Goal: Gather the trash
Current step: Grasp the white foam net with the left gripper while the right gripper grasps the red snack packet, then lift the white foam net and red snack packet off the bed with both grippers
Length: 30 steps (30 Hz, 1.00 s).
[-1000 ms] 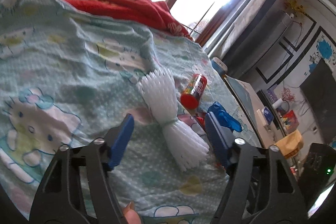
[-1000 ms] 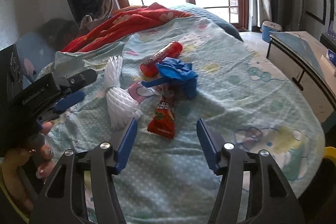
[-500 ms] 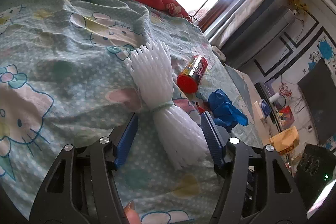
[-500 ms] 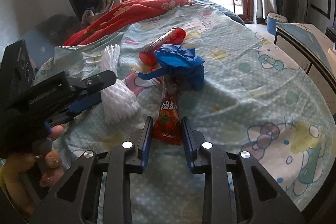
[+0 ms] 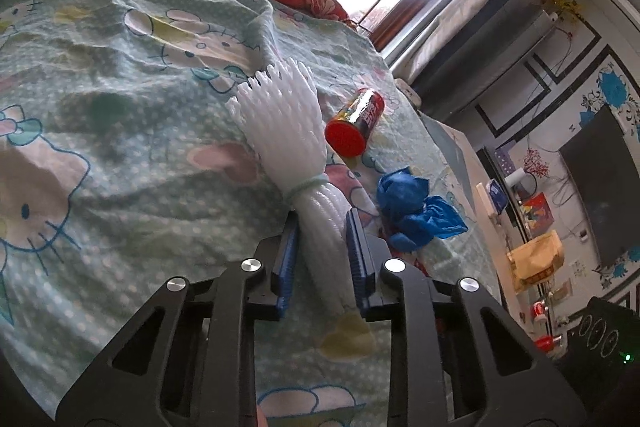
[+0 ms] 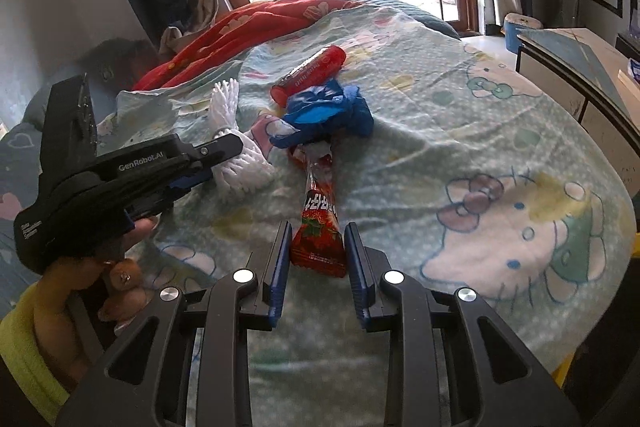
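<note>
My left gripper is shut on the near end of a white foam net sleeve, tied in the middle, that lies on the bedsheet. My right gripper is shut on the near end of a red snack wrapper. A red tube can and a crumpled blue bag lie just beyond. In the right wrist view the left gripper holds the foam sleeve, with the can and blue bag behind the wrapper.
A red blanket is bunched at the head of the bed by the window. A low cabinet stands right of the bed. A blue bin sits on the floor near the window.
Both grippers have moved forward and closed: the left onto the foam sleeve, the right onto the red wrapper.
</note>
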### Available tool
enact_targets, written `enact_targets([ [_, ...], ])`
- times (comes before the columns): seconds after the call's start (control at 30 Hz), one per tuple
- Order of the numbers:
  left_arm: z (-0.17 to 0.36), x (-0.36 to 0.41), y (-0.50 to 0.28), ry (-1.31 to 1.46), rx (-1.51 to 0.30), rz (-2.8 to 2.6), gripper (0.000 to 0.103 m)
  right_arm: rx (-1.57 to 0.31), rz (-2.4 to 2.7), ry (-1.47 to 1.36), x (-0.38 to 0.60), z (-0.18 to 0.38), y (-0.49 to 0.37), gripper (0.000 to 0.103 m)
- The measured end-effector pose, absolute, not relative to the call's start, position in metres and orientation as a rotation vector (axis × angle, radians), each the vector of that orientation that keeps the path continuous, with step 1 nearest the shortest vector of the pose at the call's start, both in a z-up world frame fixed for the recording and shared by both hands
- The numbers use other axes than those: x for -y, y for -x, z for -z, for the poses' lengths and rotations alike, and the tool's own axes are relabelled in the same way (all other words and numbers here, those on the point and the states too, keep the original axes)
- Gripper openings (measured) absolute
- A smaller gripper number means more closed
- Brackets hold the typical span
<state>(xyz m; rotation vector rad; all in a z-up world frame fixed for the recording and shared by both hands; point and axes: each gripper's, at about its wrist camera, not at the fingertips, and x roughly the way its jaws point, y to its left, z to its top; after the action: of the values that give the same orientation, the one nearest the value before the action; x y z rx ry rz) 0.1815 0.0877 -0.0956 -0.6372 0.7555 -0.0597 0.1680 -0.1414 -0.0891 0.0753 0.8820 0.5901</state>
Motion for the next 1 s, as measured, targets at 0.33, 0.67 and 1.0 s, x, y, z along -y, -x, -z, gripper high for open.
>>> enact_targets([
  [0.33, 0.065, -0.081, -0.167, 0.56, -0.66, 0.06, 0.016, -0.893, -0.613, -0.096, 0.158, 0.085, -0.141, 0.026],
  [0.67, 0.042, -0.06, -0.16, 0.518, -0.617, 0.124, 0.016, -0.867, -0.572, -0.105, 0.188, 0.072, -0.117, 0.025],
  [1.0, 0.023, -0.034, -0.149, 0.474, -0.585, 0.195, 0.016, -0.799, -0.511, -0.157, 0.223, 0.054, -0.112, 0.024],
])
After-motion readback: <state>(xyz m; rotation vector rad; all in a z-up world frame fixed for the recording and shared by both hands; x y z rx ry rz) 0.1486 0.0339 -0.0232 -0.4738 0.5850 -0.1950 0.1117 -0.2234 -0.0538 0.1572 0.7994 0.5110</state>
